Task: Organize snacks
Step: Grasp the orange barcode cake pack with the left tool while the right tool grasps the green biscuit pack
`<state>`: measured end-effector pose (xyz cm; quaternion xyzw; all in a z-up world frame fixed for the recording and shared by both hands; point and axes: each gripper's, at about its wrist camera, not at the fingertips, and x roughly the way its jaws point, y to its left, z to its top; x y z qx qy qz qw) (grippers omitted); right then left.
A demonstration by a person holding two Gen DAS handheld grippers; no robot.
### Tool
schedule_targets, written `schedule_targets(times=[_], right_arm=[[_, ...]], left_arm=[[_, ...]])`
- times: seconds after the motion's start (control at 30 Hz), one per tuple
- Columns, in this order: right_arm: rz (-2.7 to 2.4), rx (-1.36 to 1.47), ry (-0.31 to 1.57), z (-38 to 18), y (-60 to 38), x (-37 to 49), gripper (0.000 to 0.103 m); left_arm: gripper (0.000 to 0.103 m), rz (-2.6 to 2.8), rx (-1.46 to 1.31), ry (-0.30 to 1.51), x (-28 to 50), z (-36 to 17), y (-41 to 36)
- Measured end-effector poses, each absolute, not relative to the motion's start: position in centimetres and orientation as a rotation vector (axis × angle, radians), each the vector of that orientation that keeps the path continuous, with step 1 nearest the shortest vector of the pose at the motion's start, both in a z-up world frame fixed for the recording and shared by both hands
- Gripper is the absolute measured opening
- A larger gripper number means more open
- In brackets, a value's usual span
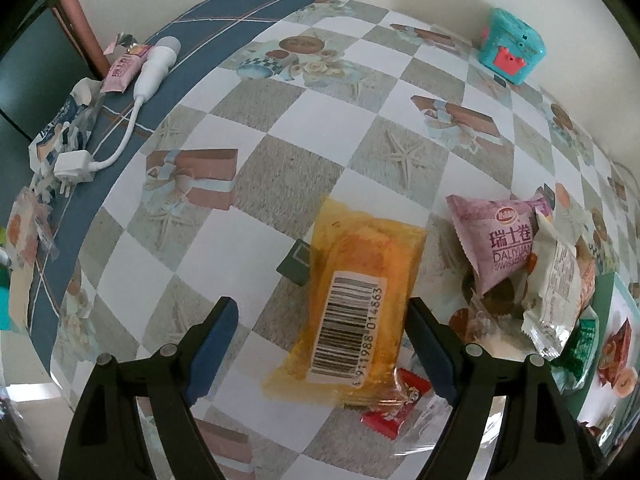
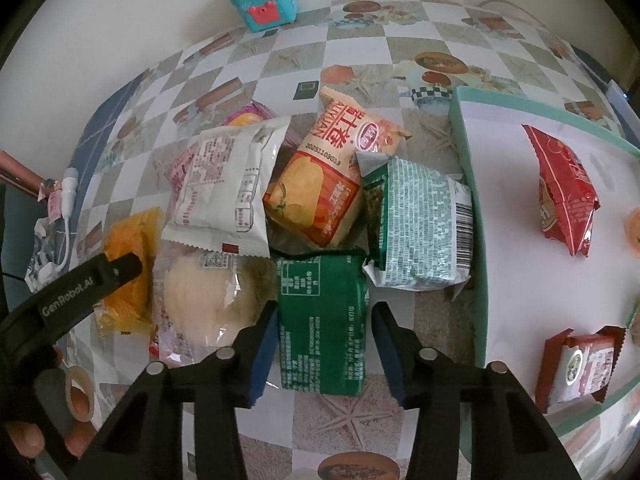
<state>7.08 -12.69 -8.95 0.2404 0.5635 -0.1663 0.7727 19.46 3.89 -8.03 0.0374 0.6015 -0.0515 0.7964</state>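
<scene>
A yellow barcode packet [image 1: 352,304] lies on the table between the fingers of my open left gripper [image 1: 324,348], nearer the right finger; it also shows in the right wrist view [image 2: 128,272]. A dark green packet [image 2: 322,320] lies between the fingers of my open right gripper [image 2: 326,346], which closely flank it. Behind it is a pile: a pale green packet [image 2: 420,224], an orange packet [image 2: 320,184], a white packet [image 2: 228,184] and a clear-wrapped bun [image 2: 204,296]. A teal-rimmed tray [image 2: 476,216] at the right holds a red packet [image 2: 564,192] and a brown-edged one [image 2: 580,364].
A teal toy box [image 1: 512,48] stands at the back by the wall. A white plug and cable [image 1: 132,100] and torn wrappers [image 1: 60,128] lie at the left table edge. A pink packet [image 1: 496,244] and a small red candy [image 1: 396,404] lie near the yellow packet.
</scene>
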Motion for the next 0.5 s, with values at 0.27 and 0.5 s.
schedule_targets(times=[0.27,0.5], right_arm=[[-0.356,0.513,1.234,-9.32,-12.82,7.2,0.045],[-0.347,0.532,1.23,-9.22,-12.94,7.0,0.044]], left_arm=[[0.07,-0.139,0.106,1.284,19.18,-8.09,3.33],[0.046,-0.163,0.114,1.28,18.85,-7.85,3.11]])
